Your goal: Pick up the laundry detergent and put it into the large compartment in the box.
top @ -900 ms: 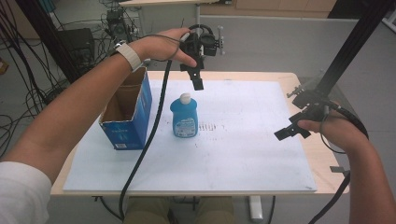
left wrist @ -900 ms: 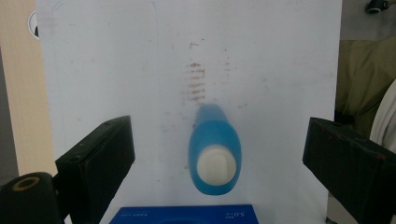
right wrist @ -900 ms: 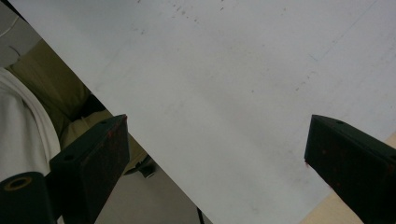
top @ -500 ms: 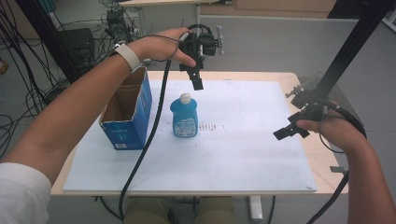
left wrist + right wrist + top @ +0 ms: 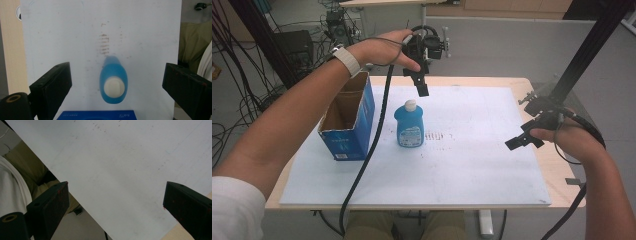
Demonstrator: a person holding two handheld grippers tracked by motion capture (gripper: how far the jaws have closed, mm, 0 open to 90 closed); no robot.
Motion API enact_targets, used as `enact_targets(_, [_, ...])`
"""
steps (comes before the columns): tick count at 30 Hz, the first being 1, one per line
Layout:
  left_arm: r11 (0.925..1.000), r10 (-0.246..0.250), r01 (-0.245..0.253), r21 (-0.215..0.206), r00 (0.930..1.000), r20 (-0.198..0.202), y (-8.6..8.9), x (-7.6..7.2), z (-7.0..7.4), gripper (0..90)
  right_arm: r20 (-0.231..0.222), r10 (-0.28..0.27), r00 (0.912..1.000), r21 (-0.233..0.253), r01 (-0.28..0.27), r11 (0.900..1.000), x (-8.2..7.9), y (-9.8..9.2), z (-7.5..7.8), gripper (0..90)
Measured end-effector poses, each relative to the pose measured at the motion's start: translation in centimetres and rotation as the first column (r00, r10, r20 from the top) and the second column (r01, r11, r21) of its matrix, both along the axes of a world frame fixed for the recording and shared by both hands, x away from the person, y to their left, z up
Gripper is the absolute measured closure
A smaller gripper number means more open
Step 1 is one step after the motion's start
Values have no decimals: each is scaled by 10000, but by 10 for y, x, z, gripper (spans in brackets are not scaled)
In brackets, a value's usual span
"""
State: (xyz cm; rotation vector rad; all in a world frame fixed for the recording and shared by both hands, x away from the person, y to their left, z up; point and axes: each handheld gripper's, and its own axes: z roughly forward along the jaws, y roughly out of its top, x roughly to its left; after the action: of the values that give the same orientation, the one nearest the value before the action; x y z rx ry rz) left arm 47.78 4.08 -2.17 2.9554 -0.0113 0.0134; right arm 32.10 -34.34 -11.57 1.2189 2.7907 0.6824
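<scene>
The left hand-held gripper (image 5: 422, 89) hangs right over the blue bottle (image 5: 409, 125), wide open and holding nothing, so it can come down around the white cap (image 5: 114, 87). The bottle stands up on the counter (image 5: 472, 165), just beside the blue box (image 5: 347, 125), which could get bumped. The right hand-held gripper (image 5: 518, 142) waits far off, open and empty

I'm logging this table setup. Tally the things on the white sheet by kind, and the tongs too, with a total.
Blue bottle: 1
Blue cardboard box, open at the top: 1
Tongs: 2, the left tongs above the bottle, the right tongs over the sheet's right edge, both open
Total: 4
</scene>
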Motion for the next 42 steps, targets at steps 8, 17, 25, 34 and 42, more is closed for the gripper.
enact_targets(8, [10000,42,-42,-1,10000,-12,2,0,0,92,-26,-12,10000,8,12,10000,0,0,0,67])
enact_targets(17, [9999,54,-54,120,10000,-48,3,-1,-2,91,5,55,10000,17,-55,10000,1,2,0,67])
enact_targets(25, [9995,26,-25,303,10000,-47,4,-3,-7,83,-33,29,10000,28,-28,10000,1,2,-1,67])
enact_targets(34, [9986,47,-44,527,10000,-53,5,-3,-14,81,-27,96,10000,25,-96,10000,2,4,-1,68])
enact_targets(42, [9982,51,-46,597,10000,-82,9,0,-21,81,-99,83,9999,38,-83,10000,3,4,-4,68])
